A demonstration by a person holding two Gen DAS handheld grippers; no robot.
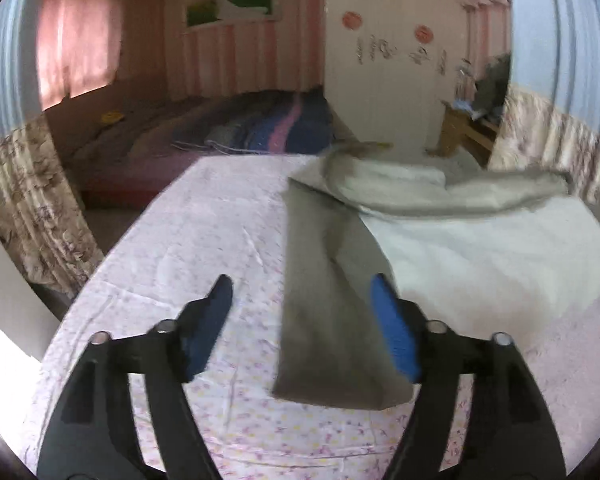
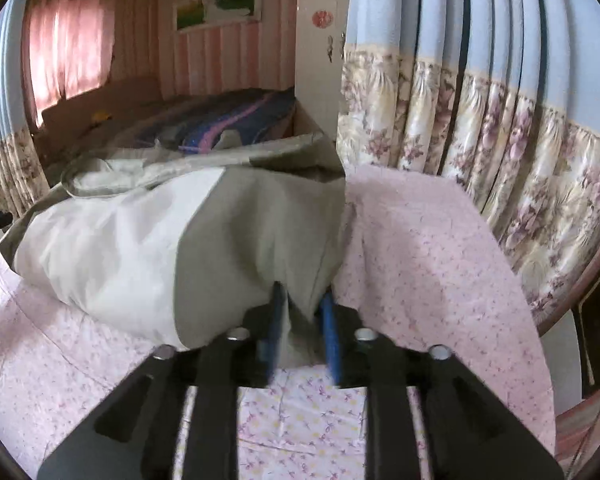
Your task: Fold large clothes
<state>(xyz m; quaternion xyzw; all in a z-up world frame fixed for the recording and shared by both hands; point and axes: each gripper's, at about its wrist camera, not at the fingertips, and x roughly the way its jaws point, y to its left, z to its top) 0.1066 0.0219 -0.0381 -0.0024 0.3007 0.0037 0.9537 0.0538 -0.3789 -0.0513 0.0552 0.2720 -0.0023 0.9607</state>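
The left gripper (image 1: 302,292) has its jaws wide apart, empty, above the olive-and-white fabric garment (image 1: 440,240). The right gripper (image 2: 302,300) has its jaws parted around a garment fold on the pink floral-sheeted counter (image 1: 188,240).

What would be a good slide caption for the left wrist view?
Left tongs open above the floral sheet, the grey-and-white garment lying just ahead with one grey panel stretching between the blue pads.

We find open floral sheet (image 1: 188,240) left of the grey-white garment (image 1: 460,248), which blocks the right; the curtain (image 2: 480,120) bounds the far right.
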